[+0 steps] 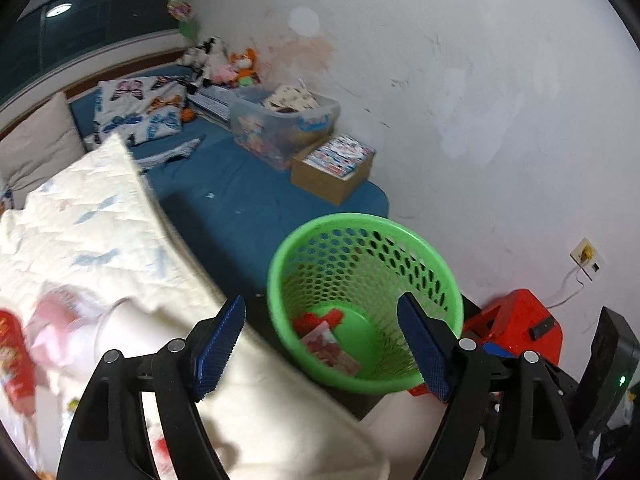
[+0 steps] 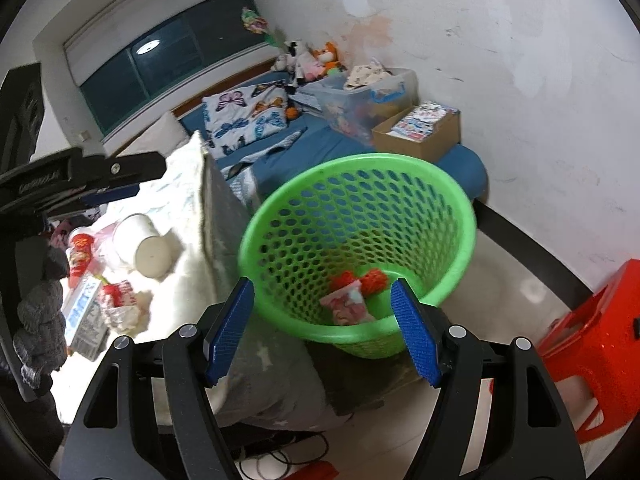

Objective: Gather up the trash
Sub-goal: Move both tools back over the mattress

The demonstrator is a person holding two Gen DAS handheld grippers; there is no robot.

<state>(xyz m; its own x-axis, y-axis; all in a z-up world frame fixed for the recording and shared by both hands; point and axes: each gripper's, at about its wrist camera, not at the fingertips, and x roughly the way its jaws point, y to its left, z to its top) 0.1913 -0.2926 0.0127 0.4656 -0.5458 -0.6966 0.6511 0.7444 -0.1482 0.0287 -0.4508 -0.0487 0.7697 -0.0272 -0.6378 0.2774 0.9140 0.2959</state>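
Left gripper (image 1: 322, 350) jaws wide, empty. Right gripper (image 2: 324, 330) about half open, empty. Green perforated plastic basket (image 2: 460, 216) holds a pink wrapper (image 2: 348, 304) and red scraps (image 2: 374, 280).

Glossy perforated plastic basket (image 2: 360, 216); quilted cloth blanket (image 1: 100, 240).

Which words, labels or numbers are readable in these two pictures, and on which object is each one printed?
None can be read with certainty.
Embossed lettering on the left gripper, seen in the right wrist view: blurred, unreadable.
Yellow print on the red packet on the bed: too blurred.
Print on the flat carton beside it: too small.
Covers of the booklets in the cardboard box: too small.
Blue marking on the clear storage bin: unreadable.
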